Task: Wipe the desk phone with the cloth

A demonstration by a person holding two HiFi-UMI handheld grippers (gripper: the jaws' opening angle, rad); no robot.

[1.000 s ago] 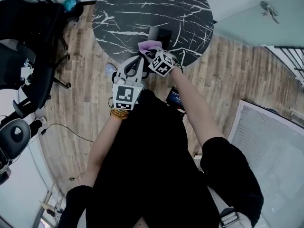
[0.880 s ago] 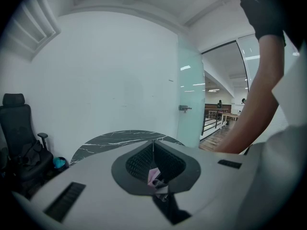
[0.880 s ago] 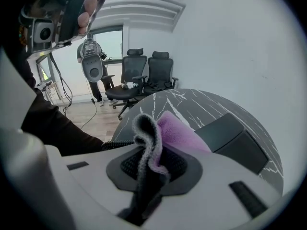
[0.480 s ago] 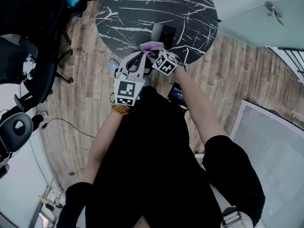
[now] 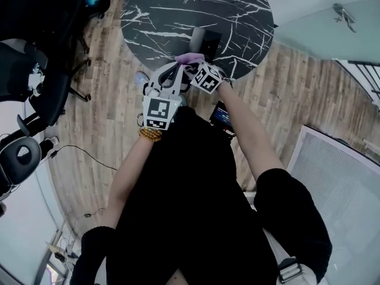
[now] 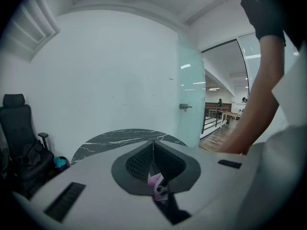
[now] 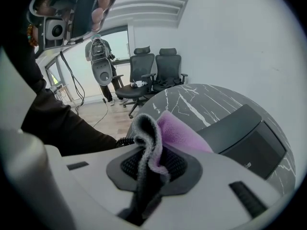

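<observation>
The round black marble bench (image 5: 172, 10) fills the top of the head view, and the dark desk phone (image 5: 205, 40) sits near its lower edge, just above the two tools. The purple cloth (image 5: 190, 57) is bunched directly below the phone, at the bench rim.

The right tongs (image 5: 193, 67) are clamped on the cloth – in the right gripper view its grey-edged fold (image 7: 146, 138) rises from between the closed jaws, with the phone (image 7: 244, 135) close behind at the right of the frame.

The left tongs (image 5: 177, 70) lie just left of the right ones, tips at the same bundle. In the left gripper view their jaws meet along a line, and a small purple scrap of cloth (image 6: 155, 180) is pinched low between them.
</observation>
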